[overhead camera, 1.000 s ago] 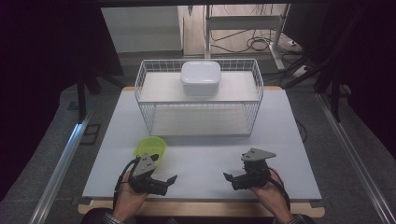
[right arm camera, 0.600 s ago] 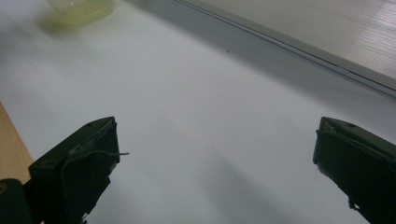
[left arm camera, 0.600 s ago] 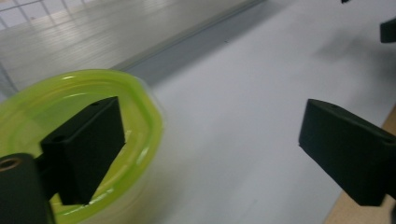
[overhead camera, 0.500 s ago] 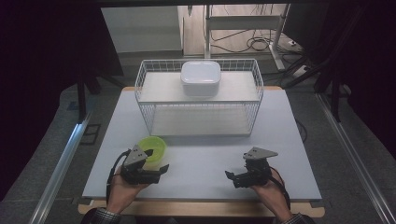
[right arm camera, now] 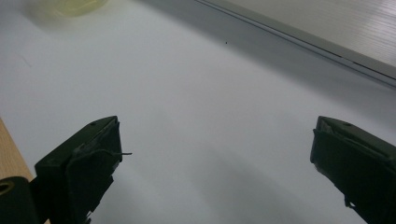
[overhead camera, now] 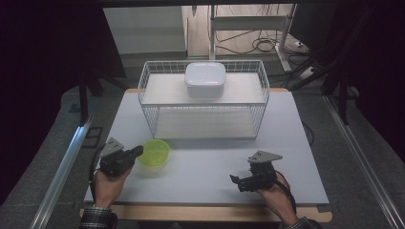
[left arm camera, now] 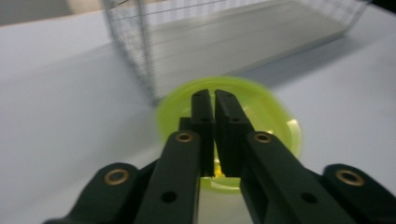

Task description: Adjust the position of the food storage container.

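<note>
Your left tongs (overhead camera: 138, 151) have just been closing, and now they pinch the near rim of the green bowl (overhead camera: 154, 152). In the left gripper view, the two black jaws sit almost together with the thin rim of the green bowl (left arm camera: 261, 107) between them. The bowl sits on the white tabletop (overhead camera: 210, 167), just in front of the left corner of the white wire basket (overhead camera: 148, 102). A white box with a lid (overhead camera: 205, 79) rests on the basket's top shelf.

Your right tongs (overhead camera: 236, 181) are wide apart with nothing between them. They stay low over the tabletop (right arm camera: 201, 116) on the right side, well apart from the bowl.
</note>
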Motion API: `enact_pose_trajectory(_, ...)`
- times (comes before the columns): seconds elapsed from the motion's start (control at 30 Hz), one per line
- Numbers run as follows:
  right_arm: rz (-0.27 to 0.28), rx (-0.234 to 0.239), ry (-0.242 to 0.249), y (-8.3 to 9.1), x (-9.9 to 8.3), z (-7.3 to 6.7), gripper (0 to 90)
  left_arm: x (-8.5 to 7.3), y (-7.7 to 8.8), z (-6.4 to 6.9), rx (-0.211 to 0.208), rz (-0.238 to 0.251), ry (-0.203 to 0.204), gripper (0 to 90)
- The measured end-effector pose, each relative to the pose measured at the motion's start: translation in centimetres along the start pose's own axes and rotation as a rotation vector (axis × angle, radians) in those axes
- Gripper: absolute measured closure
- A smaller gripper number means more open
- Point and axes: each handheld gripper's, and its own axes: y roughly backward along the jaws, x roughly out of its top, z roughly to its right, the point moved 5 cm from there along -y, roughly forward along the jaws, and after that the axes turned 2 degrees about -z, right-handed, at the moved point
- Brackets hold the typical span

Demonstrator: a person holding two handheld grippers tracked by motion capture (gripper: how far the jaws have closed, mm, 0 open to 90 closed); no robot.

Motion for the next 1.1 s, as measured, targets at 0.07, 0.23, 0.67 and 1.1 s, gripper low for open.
enact_pose_trajectory(0.07,-0.007,0.001,0.001,-0.2,-0.1,-0.1,2.4,-0.5,-0.2,-1.8,0.043,-0.019,0.029,89.8)
enact_pose_trajectory(0.23,-0.017,0.005,0.007,-0.5,-0.2,-0.3,2.6,-1.0,-0.8,-3.6,0.071,-0.039,0.06,89.9)
enact_pose_trajectory(0.67,-0.041,0.006,0.021,-0.8,-0.4,-0.5,3.6,-2.9,-4.8,-3.5,-0.043,-0.194,0.067,89.9)
enact_pose_trajectory(1.1,-0.053,0.012,0.029,-1.1,-0.5,-0.7,3.9,-3.0,-6.3,-1.2,-0.136,-0.215,0.045,89.9)
